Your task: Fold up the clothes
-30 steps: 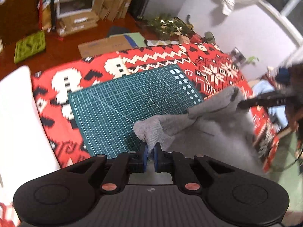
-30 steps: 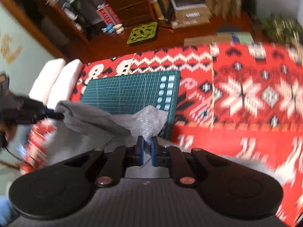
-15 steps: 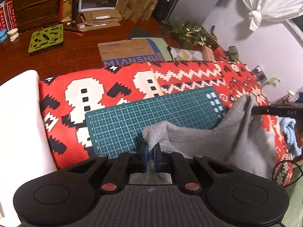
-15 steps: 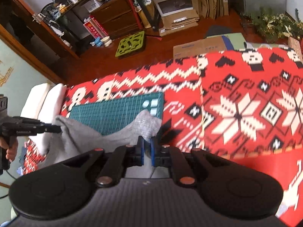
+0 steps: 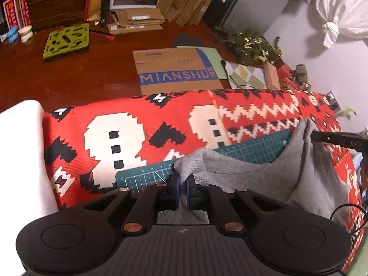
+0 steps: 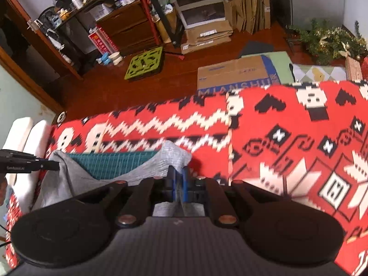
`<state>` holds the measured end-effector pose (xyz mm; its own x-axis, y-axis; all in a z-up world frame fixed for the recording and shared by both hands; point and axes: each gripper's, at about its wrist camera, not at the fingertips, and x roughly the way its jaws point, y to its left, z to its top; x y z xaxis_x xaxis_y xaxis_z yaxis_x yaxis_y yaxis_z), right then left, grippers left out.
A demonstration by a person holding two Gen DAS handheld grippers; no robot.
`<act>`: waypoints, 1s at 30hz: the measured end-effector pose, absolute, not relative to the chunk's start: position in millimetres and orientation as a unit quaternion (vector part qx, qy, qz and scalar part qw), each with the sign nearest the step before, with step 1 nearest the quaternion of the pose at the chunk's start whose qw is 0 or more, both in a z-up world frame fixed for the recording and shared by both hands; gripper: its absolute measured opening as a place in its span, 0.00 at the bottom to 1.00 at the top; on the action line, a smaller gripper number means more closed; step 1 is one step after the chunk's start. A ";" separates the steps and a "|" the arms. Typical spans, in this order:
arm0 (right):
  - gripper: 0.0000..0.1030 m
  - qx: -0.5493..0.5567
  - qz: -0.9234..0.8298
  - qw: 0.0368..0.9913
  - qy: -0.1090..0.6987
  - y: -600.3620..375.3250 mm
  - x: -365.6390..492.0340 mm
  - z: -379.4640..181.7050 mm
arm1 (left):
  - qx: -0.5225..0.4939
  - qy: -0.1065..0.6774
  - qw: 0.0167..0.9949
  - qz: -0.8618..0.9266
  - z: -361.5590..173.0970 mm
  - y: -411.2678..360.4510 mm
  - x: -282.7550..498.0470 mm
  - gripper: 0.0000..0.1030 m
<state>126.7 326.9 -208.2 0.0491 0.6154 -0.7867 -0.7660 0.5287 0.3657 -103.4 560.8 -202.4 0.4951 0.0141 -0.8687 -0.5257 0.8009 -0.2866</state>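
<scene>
Left wrist view: left gripper (image 5: 182, 189) pinches a corner of a grey knit garment (image 5: 264, 181), blue pads closed tight on the ribbed edge. The fabric is soft and matte and sags in a slack span toward the right gripper (image 5: 314, 136), whose black fingertips clamp the other raised corner at far right. Under the cloth lies a teal gridded cutting mat (image 5: 147, 176), flat and stiff, mostly covered. The mat sits on a red woven blanket (image 5: 138, 124) with blocky white and black pattern; plenty of bare blanket to the left and beyond. White padded edge (image 5: 20, 151) at left. Past the blanket's far edge, a flattened cardboard box (image 5: 174, 71) lies on a dark wood floor

Right wrist view: the right gripper (image 6: 178, 187) has its blue pads shut on a ribbed grey corner of the garment (image 6: 147, 172), which droops leftward to the left gripper (image 6: 55, 166), black tips nipping the fabric. Cutting mat (image 6: 115, 164) shows between the two held corners. Red blanket (image 6: 299, 142) spreads wide and bare on the right. A lime green perforated square mat (image 6: 144, 63) rests on the floor
</scene>
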 end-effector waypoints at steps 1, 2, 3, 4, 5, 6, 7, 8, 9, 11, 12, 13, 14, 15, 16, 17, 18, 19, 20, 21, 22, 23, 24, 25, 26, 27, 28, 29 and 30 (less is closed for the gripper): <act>0.06 -0.076 0.478 0.720 0.497 330.1 127.7 -211.3 | -0.272 0.473 0.822 0.165 -203.3 561.6 -103.8 0.10; 0.07 -0.080 0.478 0.717 0.502 333.8 128.5 -215.0 | -0.274 0.471 0.822 0.166 -204.3 562.3 -104.2 0.13; 0.09 -0.084 0.477 0.715 0.504 337.1 128.6 -218.4 | -0.273 0.470 0.823 0.167 -204.3 562.2 -105.3 0.15; 0.12 -0.090 0.476 0.717 0.502 338.9 127.6 -220.6 | -0.266 0.469 0.825 0.168 -202.3 560.2 -108.0 0.21; 0.14 -0.091 0.478 0.717 0.499 338.8 126.6 -220.5 | -0.260 0.468 0.828 0.168 -200.1 558.1 -111.1 0.26; 0.18 -0.088 0.480 0.719 0.495 337.0 125.8 -218.8 | -0.254 0.467 0.830 0.168 -197.8 556.1 -114.8 0.28; 0.20 -0.086 0.482 0.720 0.492 335.2 125.0 -217.0 | -0.249 0.466 0.833 0.167 -195.7 554.5 -118.3 0.30; 0.23 -0.083 0.484 0.722 0.488 333.0 124.4 -214.7 | -0.243 0.465 0.835 0.167 -193.6 552.9 -122.0 0.31; 0.24 -0.080 0.485 0.726 0.481 330.3 124.2 -211.4 | -0.236 0.464 0.837 0.169 -191.8 551.1 -125.4 0.32; 0.25 -0.079 0.485 0.733 0.470 327.7 123.6 -205.6 | -0.216 0.458 0.845 0.174 -187.1 547.3 -129.5 0.33; 0.25 -0.084 0.487 0.735 0.464 327.8 123.1 -203.7 | -0.200 0.451 0.852 0.173 -183.5 544.6 -130.0 0.33; 0.25 -0.092 0.490 0.736 0.458 328.9 122.3 -202.3 | -0.183 0.447 0.859 0.169 -181.1 541.9 -128.9 0.34; 0.25 -0.103 0.495 0.735 0.452 331.6 121.1 -202.0 | -0.165 0.448 0.864 0.159 -181.2 539.5 -124.2 0.36; 0.25 -0.113 0.500 0.734 0.446 334.4 119.8 -201.7 | -0.147 0.449 0.869 0.149 -181.3 537.0 -119.5 0.38; 0.25 -0.124 0.504 0.732 0.441 337.2 118.6 -201.3 | -0.128 0.450 0.873 0.140 -181.4 534.6 -114.8 0.40; 0.25 -0.134 0.509 0.731 0.435 340.0 117.3 -201.0 | -0.118 0.450 0.875 0.132 -182.3 533.9 -110.6 0.40; 0.25 -0.145 0.514 0.729 0.429 342.8 116.0 -200.7 | -0.128 0.450 0.874 0.131 -185.0 537.1 -107.5 0.40; 0.25 -0.153 0.516 0.728 0.425 345.8 115.6 -201.3 | -0.138 0.449 0.873 0.129 -187.7 540.3 -104.5 0.40; 0.25 -0.157 0.515 0.727 0.426 349.2 116.6 -203.7 | -0.148 0.449 0.872 0.128 -190.5 543.4 -101.4 0.37; 0.25 -0.160 0.514 0.726 0.427 352.3 118.0 -206.5 | -0.158 0.448 0.871 0.126 -193.2 546.6 -98.3 0.34; 0.25 -0.160 0.512 0.726 0.430 355.0 120.3 -210.2 | -0.168 0.448 0.870 0.124 -195.9 549.8 -95.3 0.22; 0.25 -0.160 0.511 0.725 0.434 357.3 122.1 -213.7 | -0.178 0.447 0.868 0.123 -198.6 553.0 -92.2 0.09; 0.20 -0.162 0.509 0.723 0.438 359.0 123.2 -217.0 | -0.188 0.446 0.867 0.121 -201.3 556.2 -89.1 0.09; 0.14 -0.163 0.507 0.722 0.442 360.6 124.3 -220.3 | -0.197 0.446 0.865 0.119 -204.1 559.4 -86.1 0.07; 0.11 -0.165 0.506 0.721 0.443 362.1 124.5 -222.9 | -0.207 0.445 0.863 0.118 -206.8 562.5 -83.0 0.07; 0.10 -0.169 0.506 0.723 0.439 363.5 123.4 -224.1 | -0.214 0.445 0.861 0.117 -208.5 564.6 -80.4 0.07; 0.10 -0.172 0.506 0.724 0.436 365.2 122.5 -224.9 | -0.216 0.448 0.859 0.119 -207.9 564.4 -78.7 0.07; 0.10 -0.175 0.505 0.726 0.433 366.9 122.2 -225.7 | -0.217 0.451 0.857 0.121 -207.4 564.2 -77.0 0.07; 0.11 -0.172 0.504 0.726 0.434 368.1 123.1 -226.3 | -0.218 0.454 0.855 0.124 -206.8 563.9 -75.3 0.07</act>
